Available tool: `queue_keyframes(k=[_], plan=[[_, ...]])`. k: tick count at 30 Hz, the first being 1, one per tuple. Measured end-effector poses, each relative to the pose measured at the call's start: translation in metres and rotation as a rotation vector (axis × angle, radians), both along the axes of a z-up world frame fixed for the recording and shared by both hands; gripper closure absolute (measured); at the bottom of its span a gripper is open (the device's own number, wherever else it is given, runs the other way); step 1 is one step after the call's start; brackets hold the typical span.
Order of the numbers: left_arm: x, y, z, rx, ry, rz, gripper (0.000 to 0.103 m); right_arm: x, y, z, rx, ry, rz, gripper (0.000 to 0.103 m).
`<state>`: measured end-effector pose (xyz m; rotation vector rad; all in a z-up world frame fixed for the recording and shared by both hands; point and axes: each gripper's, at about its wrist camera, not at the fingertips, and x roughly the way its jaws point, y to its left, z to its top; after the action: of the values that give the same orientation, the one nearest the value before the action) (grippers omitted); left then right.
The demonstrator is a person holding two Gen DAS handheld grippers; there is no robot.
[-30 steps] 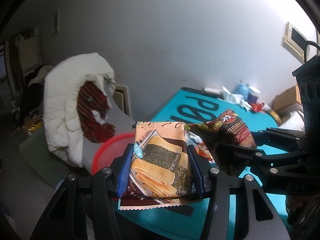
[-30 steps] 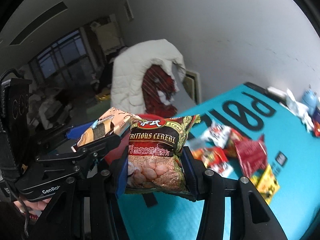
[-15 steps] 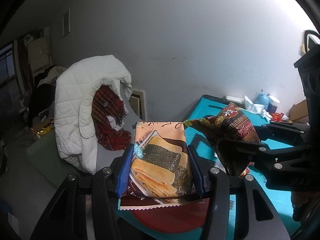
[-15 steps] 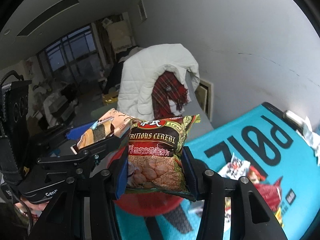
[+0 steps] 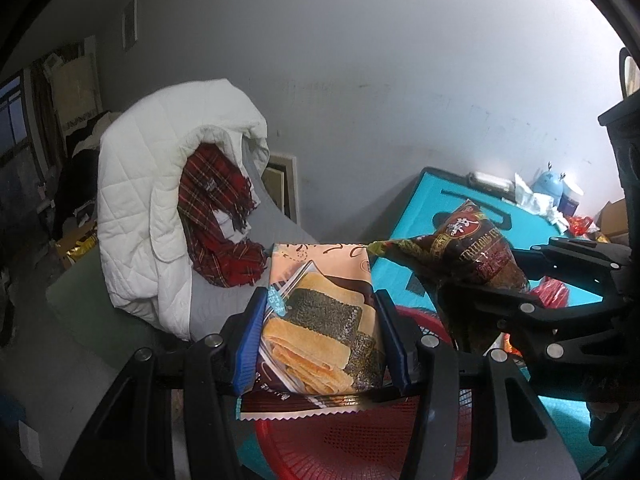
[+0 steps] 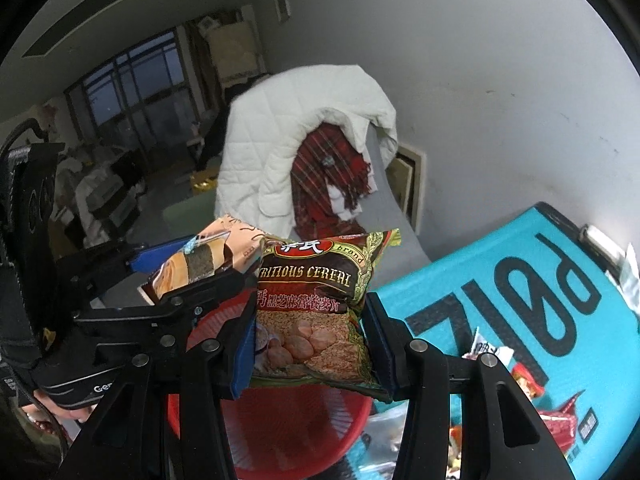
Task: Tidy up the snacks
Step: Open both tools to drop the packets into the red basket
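My left gripper (image 5: pixel 320 338) is shut on a peach-coloured seaweed roll snack packet (image 5: pixel 320 320), held upright between its blue pads. My right gripper (image 6: pixel 310 344) is shut on a dark brown cereal packet (image 6: pixel 316 312). Both packets hang above a red mesh basket (image 6: pixel 296 428), whose rim and floor show below the fingers; the basket (image 5: pixel 360 440) also fills the bottom of the left wrist view. In the left wrist view the cereal packet (image 5: pixel 472 248) and right gripper sit at the right. In the right wrist view the seaweed packet (image 6: pixel 200 260) sits at the left.
The basket stands at the end of a teal table (image 6: pixel 540 280) with black lettering. Several loose snack packets (image 6: pixel 528 384) lie on it at the right. Beyond the table's end stands a chair with a white quilted coat (image 5: pixel 152 220) and a red plaid scarf (image 5: pixel 216 216).
Both grippers have moved together toward the table's end and slightly down. The red basket has come from behind the packets to directly beneath them. Both grips are unchanged.
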<state>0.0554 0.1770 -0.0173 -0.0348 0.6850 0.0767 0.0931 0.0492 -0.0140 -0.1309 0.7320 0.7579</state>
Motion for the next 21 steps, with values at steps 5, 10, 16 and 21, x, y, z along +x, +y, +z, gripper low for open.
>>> queue_keyframes(k=[5, 10, 16, 21], plan=[[0.008, 0.001, -0.012, 0.001, 0.030, 0.012, 0.052, 0.010, -0.001, -0.014, -0.018, 0.038, -0.008, 0.055], [0.013, -0.002, -0.020, 0.020, 0.053, 0.018, 0.052, 0.014, 0.001, -0.026, -0.036, 0.059, -0.008, 0.055], [0.016, 0.001, -0.024, 0.014, 0.075, 0.035, 0.050, 0.014, 0.002, -0.031, -0.062, 0.060, -0.017, 0.051], [0.016, 0.003, -0.024, 0.029, 0.084, 0.073, 0.032, 0.014, -0.001, -0.030, -0.066, 0.066, -0.032, 0.046]])
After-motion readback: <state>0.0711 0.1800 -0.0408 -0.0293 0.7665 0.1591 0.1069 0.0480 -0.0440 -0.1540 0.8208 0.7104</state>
